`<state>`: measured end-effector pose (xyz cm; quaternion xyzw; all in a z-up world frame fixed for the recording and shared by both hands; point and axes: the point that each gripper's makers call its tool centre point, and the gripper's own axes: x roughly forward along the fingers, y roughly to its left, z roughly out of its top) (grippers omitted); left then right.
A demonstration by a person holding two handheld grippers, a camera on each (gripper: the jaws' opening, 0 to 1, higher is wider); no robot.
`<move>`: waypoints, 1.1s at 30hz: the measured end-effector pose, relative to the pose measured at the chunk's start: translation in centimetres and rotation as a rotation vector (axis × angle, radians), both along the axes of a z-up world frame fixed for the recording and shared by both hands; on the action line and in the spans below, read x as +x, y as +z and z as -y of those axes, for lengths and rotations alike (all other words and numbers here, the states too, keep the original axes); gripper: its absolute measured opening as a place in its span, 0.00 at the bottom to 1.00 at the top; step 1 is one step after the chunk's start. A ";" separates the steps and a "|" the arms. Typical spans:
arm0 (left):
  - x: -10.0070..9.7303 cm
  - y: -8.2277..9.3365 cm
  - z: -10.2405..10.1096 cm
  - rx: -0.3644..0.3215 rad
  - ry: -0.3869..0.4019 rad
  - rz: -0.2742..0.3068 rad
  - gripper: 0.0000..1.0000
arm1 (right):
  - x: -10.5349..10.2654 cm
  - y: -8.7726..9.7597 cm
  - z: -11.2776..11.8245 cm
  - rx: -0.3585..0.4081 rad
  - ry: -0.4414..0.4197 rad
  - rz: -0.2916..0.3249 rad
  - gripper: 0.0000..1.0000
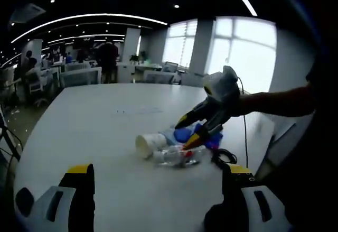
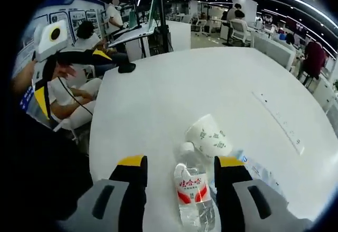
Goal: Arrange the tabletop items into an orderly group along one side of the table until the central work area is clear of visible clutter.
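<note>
1. We are at the grasping step: our right gripper [image 2: 179, 176] is lowered over the water bottle [image 2: 194, 195], which lies on its side on the white table [image 2: 158, 110], cap pointing away from us.

2. In the right gripper view the jaws stand wide, one on each side of the bottle's body; we see a gap on both sides, so they are not yet closed on it.

3. The paper cup [image 2: 210, 135] lies tipped just beyond the bottle's cap, touching or nearly touching it. A clear plastic wrapper [image 2: 259, 171] sits to the right of the bottle.

4. In the left gripper view, the right gripper [image 1: 191, 132] reaches into the small heap near the table's right edge: cup [image 1: 149, 143], bottle [image 1: 177, 155], a blue item [image 1: 182, 135] and a black cable [image 1: 224, 155].

5. Our left gripper [image 1: 158, 182] hangs over bare table near us, jaws wide apart, holding nothing.

6. Next, we judge, the right jaws must close squarely on the bottle without nudging the cup, then carry it to the table's side.
</note>
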<state>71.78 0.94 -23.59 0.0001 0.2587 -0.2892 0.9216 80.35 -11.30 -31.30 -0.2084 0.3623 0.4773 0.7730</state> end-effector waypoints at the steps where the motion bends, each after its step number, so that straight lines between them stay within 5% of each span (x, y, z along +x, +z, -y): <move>1: -0.1 0.0 0.0 0.000 0.000 -0.001 1.00 | 0.0 -0.1 -0.1 -0.003 0.004 -0.005 0.45; 33: -0.3 0.1 0.9 0.004 -0.031 -0.002 1.00 | 1.1 -4.7 -2.0 -0.098 0.028 -0.086 0.29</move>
